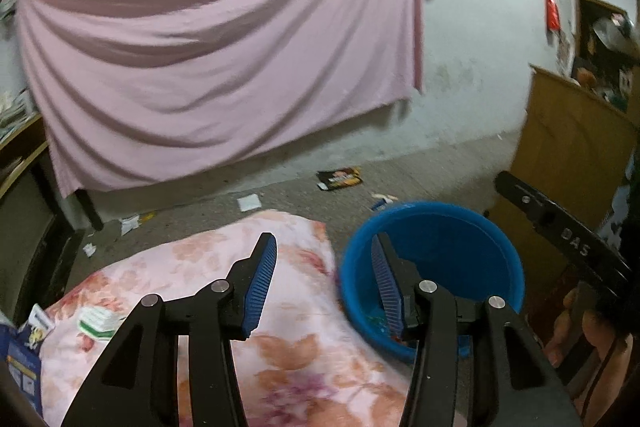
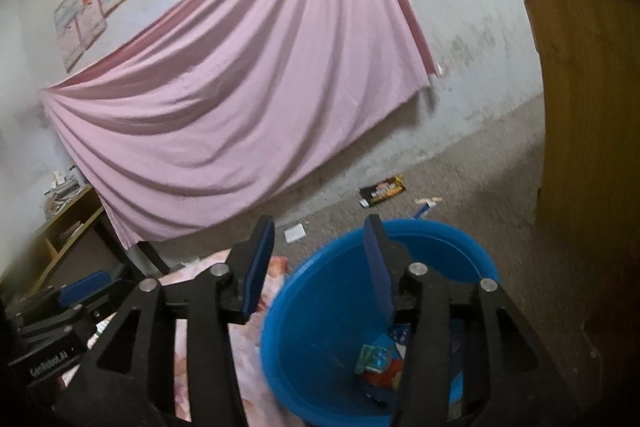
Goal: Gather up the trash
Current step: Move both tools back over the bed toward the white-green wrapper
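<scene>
My left gripper [image 1: 324, 243] is open and empty, over the edge of a floral quilt [image 1: 304, 359] and beside a blue bucket [image 1: 492, 239]. My right gripper [image 2: 320, 227] is also open and empty, its right finger over the bucket's rim [image 2: 440, 231]. Crumpled wrappers [image 2: 376, 359] lie in the bucket's bottom. On the floor beyond lie a black snack wrapper [image 1: 340, 179] [image 2: 382, 191], a white paper square [image 1: 248, 203] [image 2: 295, 233] and small scraps [image 1: 130, 223]. A green-and-white packet [image 1: 96, 321] and a blue packet [image 1: 22, 359] rest on the quilt at the left.
A pink sheet [image 1: 224, 59] hangs across the far wall. A wooden cabinet [image 2: 592, 107] stands at the right next to the bucket. A low shelf [image 2: 68, 223] with papers is at the left. A hand [image 1: 580, 339] shows at the left wrist view's right edge.
</scene>
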Available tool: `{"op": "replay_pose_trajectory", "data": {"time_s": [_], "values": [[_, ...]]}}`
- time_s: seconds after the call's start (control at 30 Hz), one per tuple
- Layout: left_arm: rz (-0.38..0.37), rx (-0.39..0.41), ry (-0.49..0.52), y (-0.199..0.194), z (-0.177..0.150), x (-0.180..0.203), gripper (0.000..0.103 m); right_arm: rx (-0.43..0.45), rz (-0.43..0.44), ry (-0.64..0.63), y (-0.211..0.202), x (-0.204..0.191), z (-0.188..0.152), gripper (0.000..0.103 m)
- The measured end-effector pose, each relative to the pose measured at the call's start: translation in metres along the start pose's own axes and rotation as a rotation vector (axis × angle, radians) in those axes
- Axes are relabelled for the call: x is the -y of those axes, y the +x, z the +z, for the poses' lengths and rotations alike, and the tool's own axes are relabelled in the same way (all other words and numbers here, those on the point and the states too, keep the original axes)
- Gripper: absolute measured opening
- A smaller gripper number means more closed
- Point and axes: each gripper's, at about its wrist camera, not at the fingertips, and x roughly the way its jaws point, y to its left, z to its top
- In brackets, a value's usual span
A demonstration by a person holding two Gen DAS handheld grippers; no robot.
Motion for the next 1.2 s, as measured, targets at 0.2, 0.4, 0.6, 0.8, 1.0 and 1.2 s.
{"op": "replay_pose_trajectory", "data": {"time_s": [0.2, 0.4, 0.6, 0.8, 1.0, 1.2], "values": [[0.095, 0.097, -0.100, -0.033, -0.009, -0.058, 0.062, 0.101, 0.071, -0.051, -0.008, -0.040, -0.001, 0.091], [0.183, 0.209, -0.206, -0.068, -0.022, -0.111, 0.096, 0.196, 0.146, -0.102, -0.014, -0.079, -0.007, 0.103], [0.256, 0.278, -0.297, -0.092, -0.032, -0.159, 0.100, 0.235, 0.214, -0.142, -0.014, -0.113, -0.018, 0.103], [0.314, 0.304, -0.327, -0.112, -0.046, -0.188, 0.100, 0.242, 0.278, -0.231, -0.010, -0.154, -0.035, 0.103], [0.346, 0.310, -0.320, -0.118, -0.068, -0.204, 0.100, 0.212, 0.318, -0.302, 0.000, -0.182, -0.054, 0.103], [0.361, 0.257, -0.314, -0.107, -0.085, -0.219, 0.100, 0.137, 0.332, -0.350, 0.018, -0.200, -0.072, 0.103]]}}
